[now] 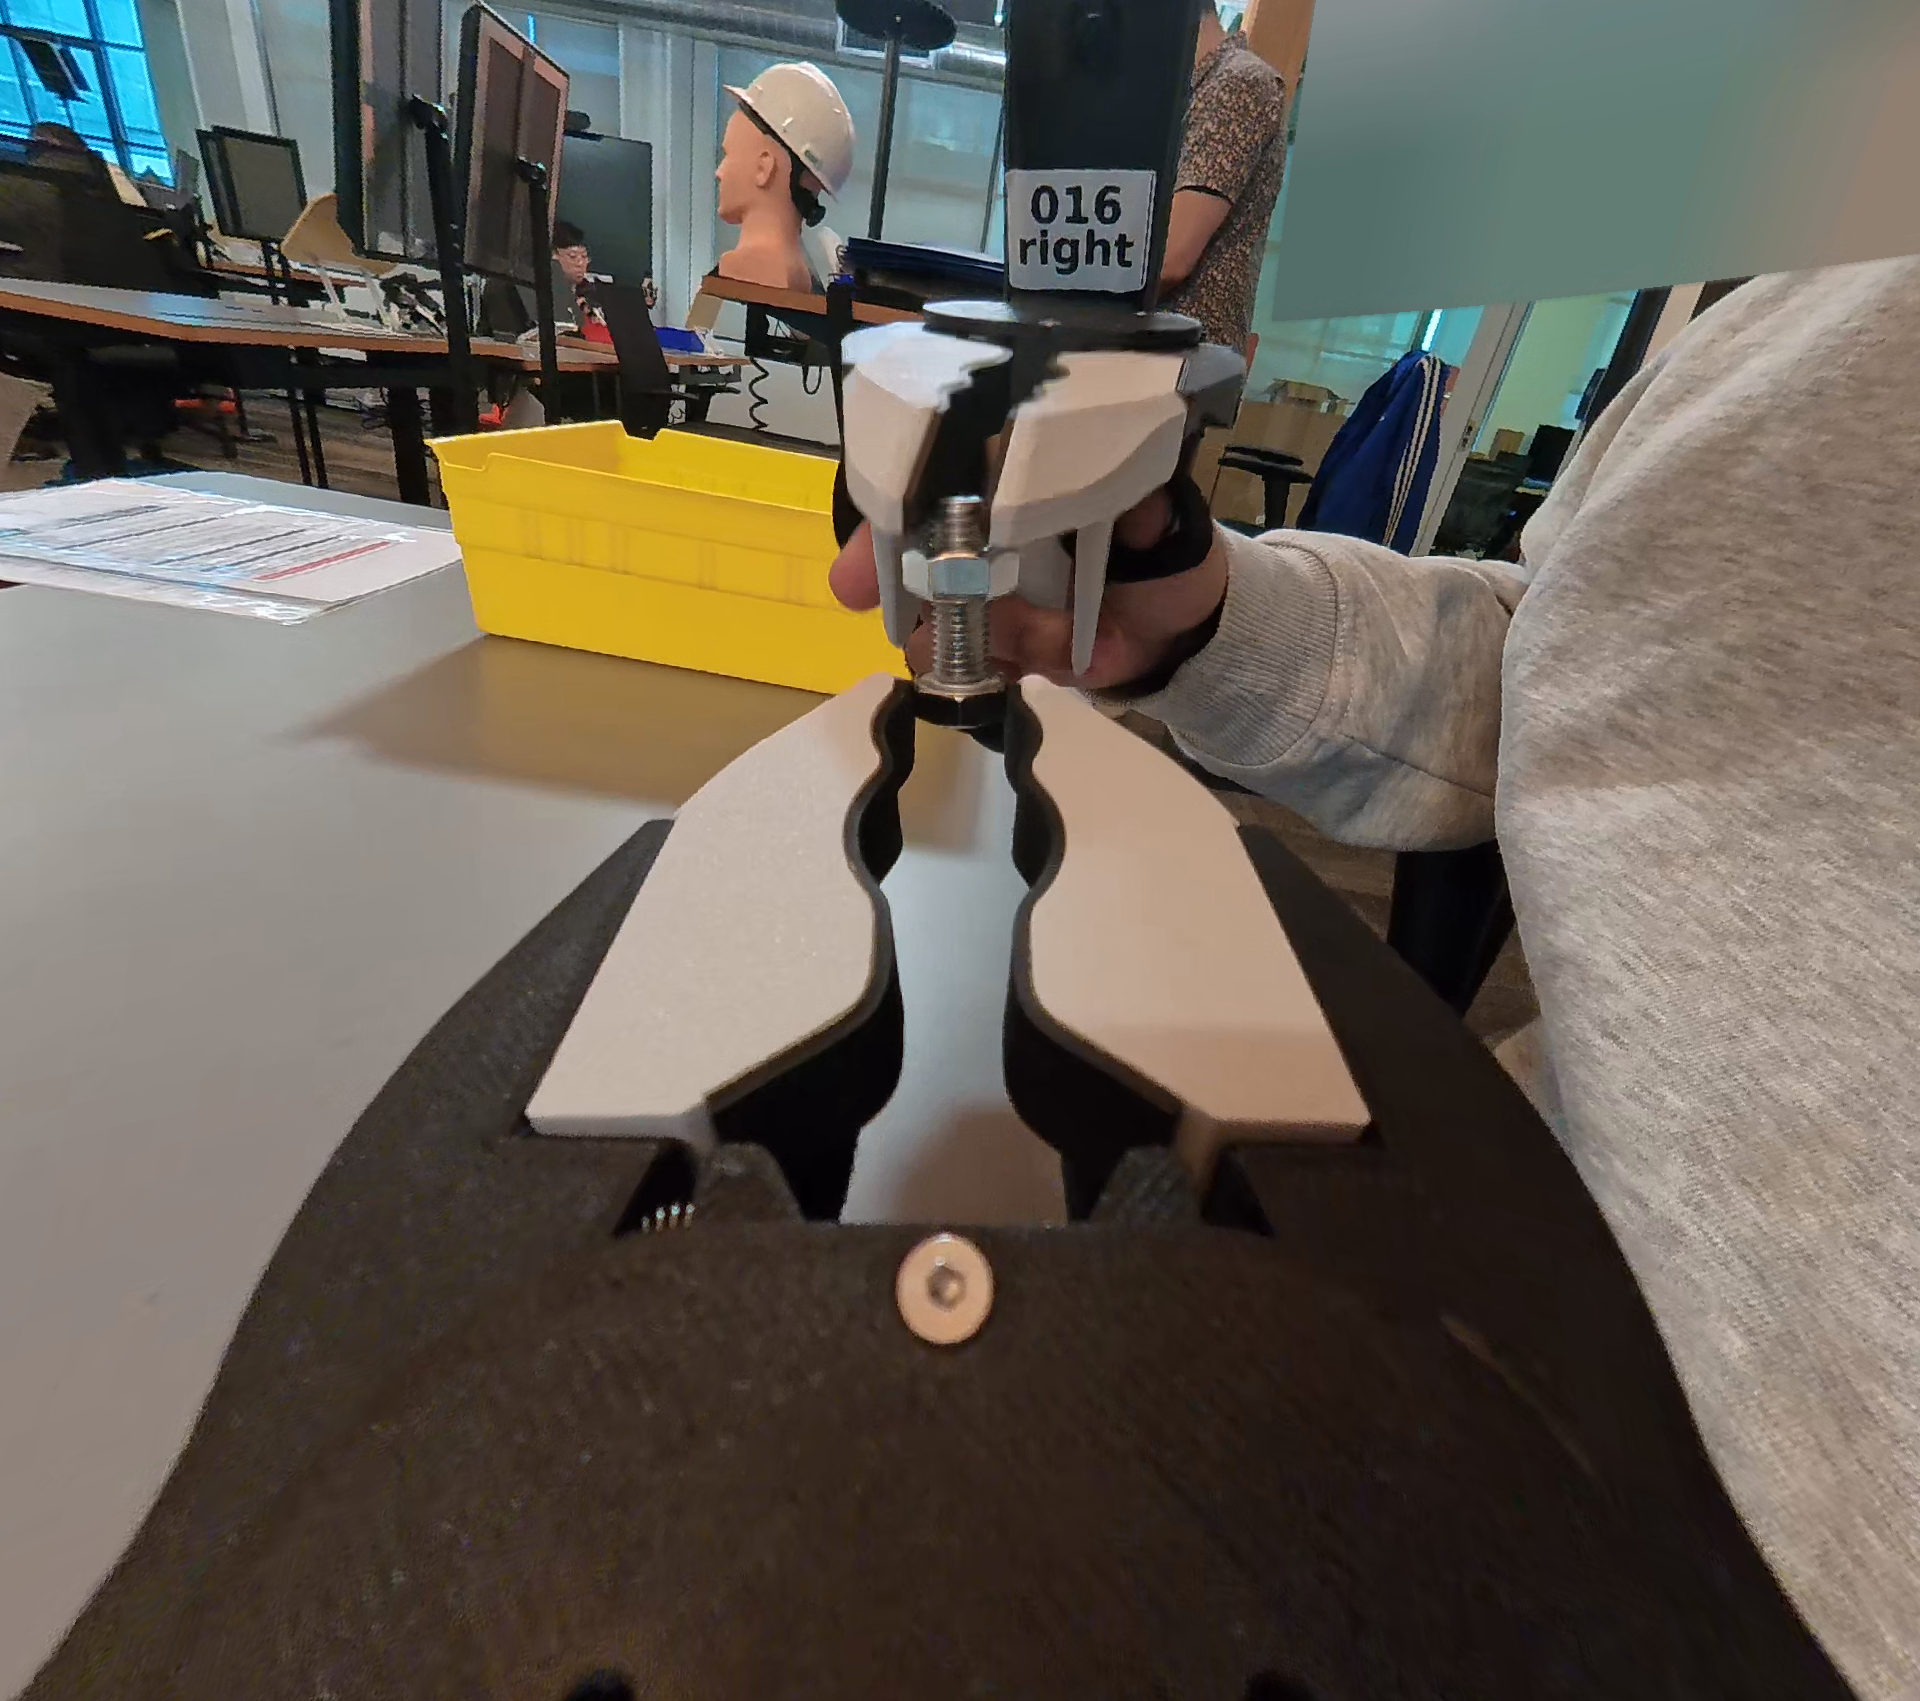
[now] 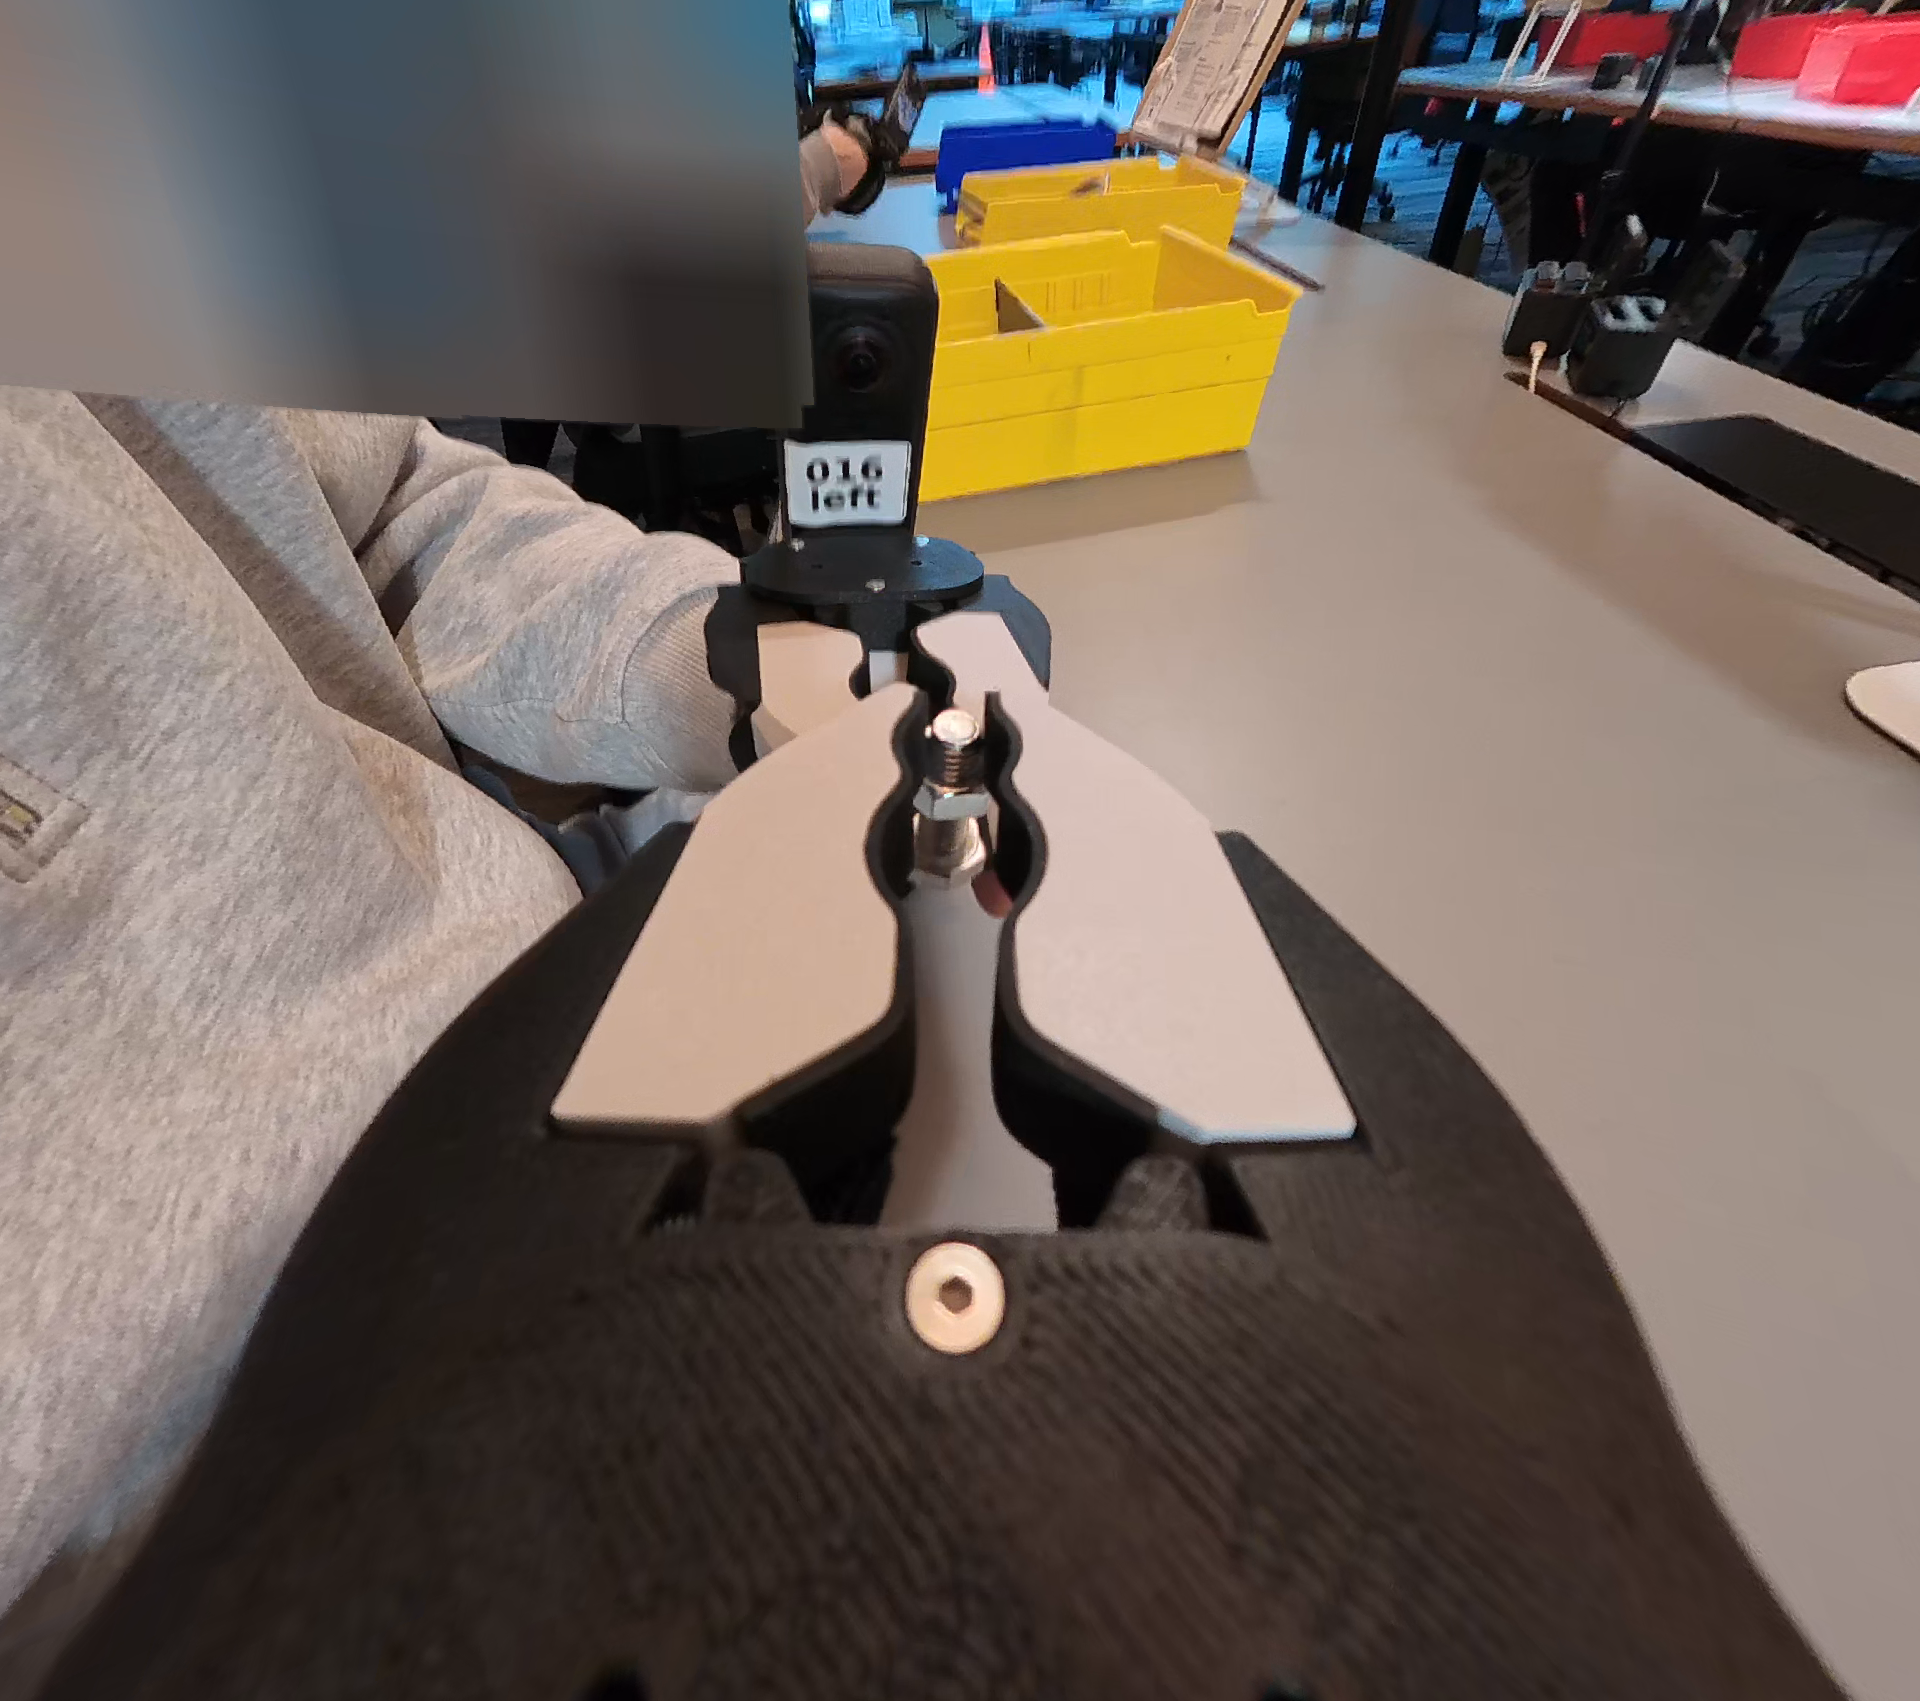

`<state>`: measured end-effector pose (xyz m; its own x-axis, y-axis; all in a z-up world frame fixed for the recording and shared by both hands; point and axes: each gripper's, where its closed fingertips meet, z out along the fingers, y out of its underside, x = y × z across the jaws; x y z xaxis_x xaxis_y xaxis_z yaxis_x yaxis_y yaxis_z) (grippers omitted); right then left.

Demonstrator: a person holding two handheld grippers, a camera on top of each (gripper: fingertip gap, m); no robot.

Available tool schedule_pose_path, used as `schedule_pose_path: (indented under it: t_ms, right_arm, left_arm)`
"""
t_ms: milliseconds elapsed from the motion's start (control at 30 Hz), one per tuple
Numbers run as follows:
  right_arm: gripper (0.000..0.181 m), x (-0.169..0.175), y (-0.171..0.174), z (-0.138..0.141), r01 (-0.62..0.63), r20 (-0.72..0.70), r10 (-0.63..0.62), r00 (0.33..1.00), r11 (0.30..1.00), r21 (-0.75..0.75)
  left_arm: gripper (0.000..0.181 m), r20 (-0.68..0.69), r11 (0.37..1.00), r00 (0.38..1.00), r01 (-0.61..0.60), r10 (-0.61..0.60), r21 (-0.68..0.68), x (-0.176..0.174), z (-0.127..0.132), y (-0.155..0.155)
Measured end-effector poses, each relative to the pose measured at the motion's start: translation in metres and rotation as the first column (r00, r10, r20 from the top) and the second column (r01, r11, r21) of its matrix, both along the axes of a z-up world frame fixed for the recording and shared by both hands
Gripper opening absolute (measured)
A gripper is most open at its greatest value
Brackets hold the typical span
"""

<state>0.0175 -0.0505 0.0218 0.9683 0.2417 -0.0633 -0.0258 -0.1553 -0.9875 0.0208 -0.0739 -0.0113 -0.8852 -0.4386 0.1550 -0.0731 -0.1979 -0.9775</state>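
A silver bolt with a hex nut on its thread is held in the air between my two grippers, above a grey table. My left gripper is shut on the bolt's lower end. My right gripper faces it from the far side, and its fingers are shut on the nut. In the right wrist view the bolt and nut sit in the notch between my right gripper's fingers, with the left gripper just beyond. A person in a grey sweatshirt holds both.
A yellow bin stands on the table behind the grippers, also seen with a divider in the right wrist view. Behind it are a second yellow bin and a blue bin. A laminated sheet lies far left. Black chargers stand at the right. Both grippers' tips are close together, under 4 cm apart.
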Motion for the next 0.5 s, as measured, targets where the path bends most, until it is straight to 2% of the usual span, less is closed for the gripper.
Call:
schedule_pose_path:
  t_ms: [133,500]
  right_arm:
    - [0.017,0.008,-0.006,0.011,0.013,-0.047,-0.011,0.999,0.998,0.056]
    - [0.022,0.000,-0.002,-0.010,-0.037,-0.031,0.036,0.999,0.999,-0.017]
  left_arm:
    - [0.017,-0.005,1.000,1.000,-0.002,0.002,-0.002,0.001,-0.001,0.001]
    - [0.017,-0.006,1.000,1.000,0.001,-0.001,-0.005,0.000,-0.001,0.002]
